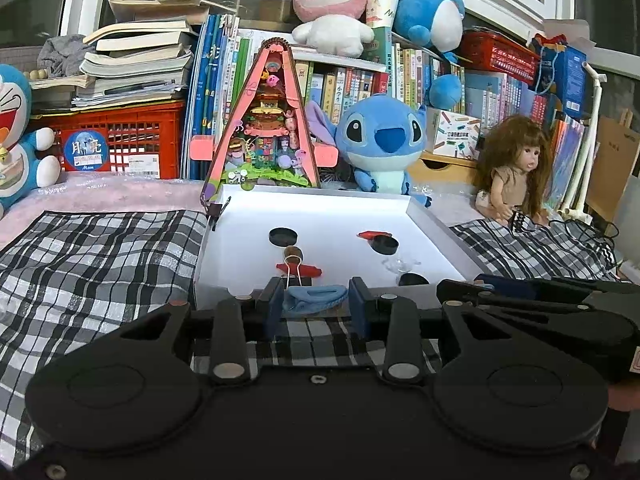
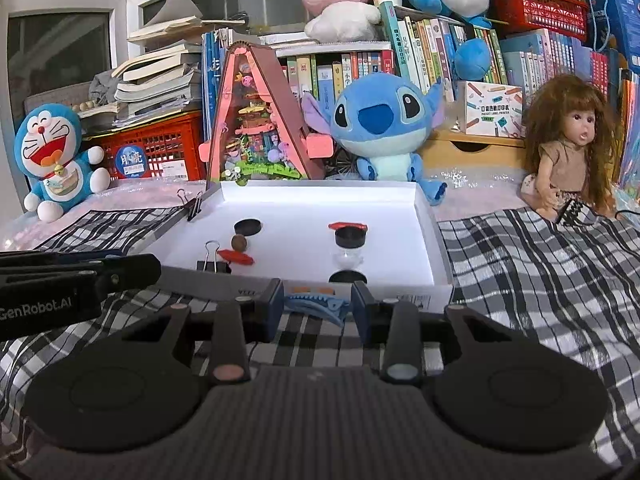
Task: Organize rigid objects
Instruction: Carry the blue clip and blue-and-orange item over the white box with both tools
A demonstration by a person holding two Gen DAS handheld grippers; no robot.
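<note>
Left wrist view: both the left gripper (image 1: 316,304) and right gripper (image 2: 318,304) clasp a partly hidden blue hair clip (image 1: 314,299).

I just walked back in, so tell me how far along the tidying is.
Partly done: the white tray already holds black discs, red pieces and a brown ball. In hand: each gripper, left and right, carries a blue clip near the tray's front edge. Left: setting both inside.

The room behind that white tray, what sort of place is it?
Probably a child's bedroom or playroom at home: soft toys, a doll and crammed rows of books stand behind a checked cloth.
</note>
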